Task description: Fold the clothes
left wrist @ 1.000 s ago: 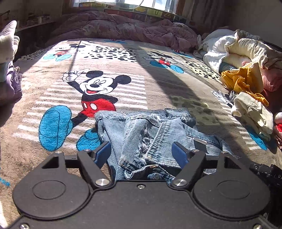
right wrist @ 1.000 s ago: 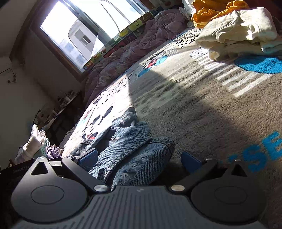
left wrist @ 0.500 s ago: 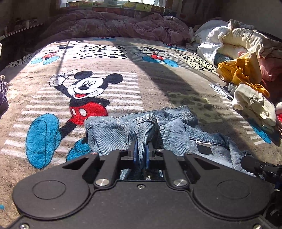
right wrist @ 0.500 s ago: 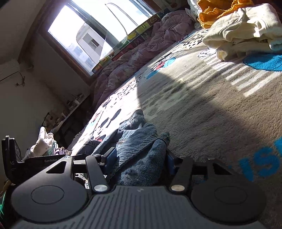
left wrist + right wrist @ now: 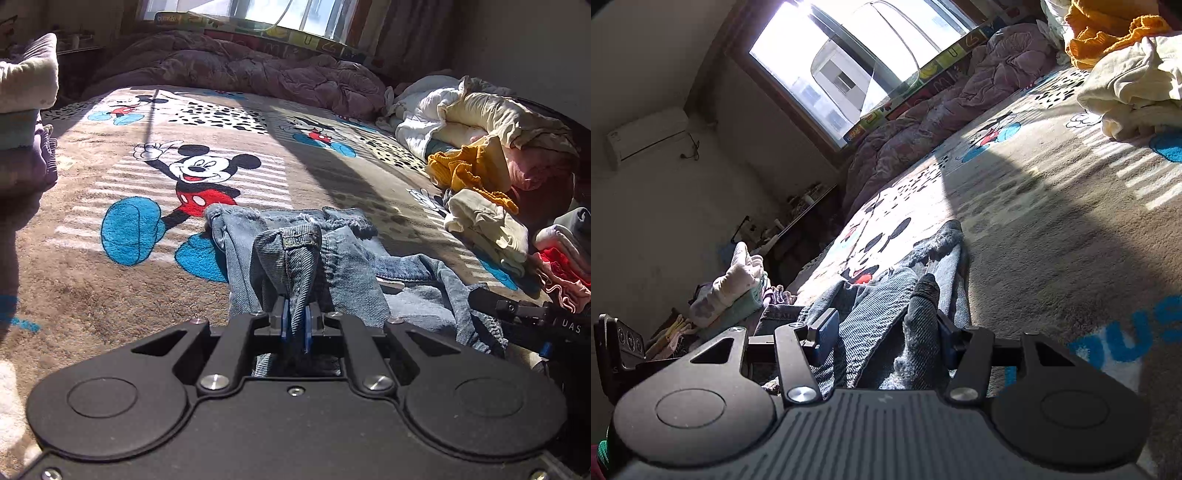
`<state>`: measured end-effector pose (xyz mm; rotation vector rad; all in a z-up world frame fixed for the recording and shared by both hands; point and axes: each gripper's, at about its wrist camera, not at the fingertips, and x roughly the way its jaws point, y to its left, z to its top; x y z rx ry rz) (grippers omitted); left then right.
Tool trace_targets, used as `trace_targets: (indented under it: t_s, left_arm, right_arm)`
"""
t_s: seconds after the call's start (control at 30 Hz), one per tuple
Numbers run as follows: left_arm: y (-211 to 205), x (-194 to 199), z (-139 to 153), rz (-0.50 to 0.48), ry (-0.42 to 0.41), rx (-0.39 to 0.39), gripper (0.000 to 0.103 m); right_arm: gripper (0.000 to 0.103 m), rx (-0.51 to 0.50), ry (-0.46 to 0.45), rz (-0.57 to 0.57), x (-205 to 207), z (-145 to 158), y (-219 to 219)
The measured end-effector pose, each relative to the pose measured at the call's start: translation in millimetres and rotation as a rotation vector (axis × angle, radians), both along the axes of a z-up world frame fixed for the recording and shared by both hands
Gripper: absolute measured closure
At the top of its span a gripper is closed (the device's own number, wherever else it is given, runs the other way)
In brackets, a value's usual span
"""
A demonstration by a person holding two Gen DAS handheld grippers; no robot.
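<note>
Both jaws pinched on jeans (image 5: 295, 258), left gripper (image 5: 295, 325) tight, right gripper (image 5: 886, 332) wider

The left gripper (image 5: 295, 325) is built of matte black plastic, with two round discs flanking a smooth central plate, silver screws at the finger pivots and blue pads (image 5: 284, 323) on the black fingers. The right gripper (image 5: 886, 336) is made in the same black form with silver pivot screws and blue pads (image 5: 827, 334), but its central plate is grey and ribbed.
</note>
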<state>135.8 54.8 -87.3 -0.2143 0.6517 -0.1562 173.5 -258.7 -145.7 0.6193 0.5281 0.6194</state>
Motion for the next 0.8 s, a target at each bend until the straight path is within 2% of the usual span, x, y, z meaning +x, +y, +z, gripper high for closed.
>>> trace_targets:
  t_s: [0.17,0.23,0.47,0.63,0.73,0.8]
  left_arm:
    - [-0.2,-31.4,-5.5,-0.002,0.011,-0.029,0.097]
    - [-1.0,-41.3,-6.0,-0.008,0.010,-0.037,0.097]
    - [-3.2,-68.0,-10.3,-0.046,0.018,-0.077,0.094]
    - [-7.7,-89.6,-9.9,-0.081,0.022,-0.069,0.080]
    - [-8.9,-102.7,-8.9,-0.098,0.030,-0.063,0.069]
    - [-8.9,-112.7,-6.8,-0.121,0.037,-0.063,0.049]
  right_arm:
    - [0.047,-0.035,-0.004,0.071,-22.0,6.7,4.7]
    - [0.042,-0.052,-0.007,0.099,-31.0,9.3,6.6]
    - [0.038,-0.081,-0.020,0.167,-66.1,15.8,1.2]
    - [0.031,-0.098,-0.041,0.200,-90.3,24.2,-4.6]
    - [0.031,-0.105,-0.050,0.224,-102.3,28.1,-6.9]
    - [0.031,-0.110,-0.056,0.240,-110.3,30.8,-8.5]
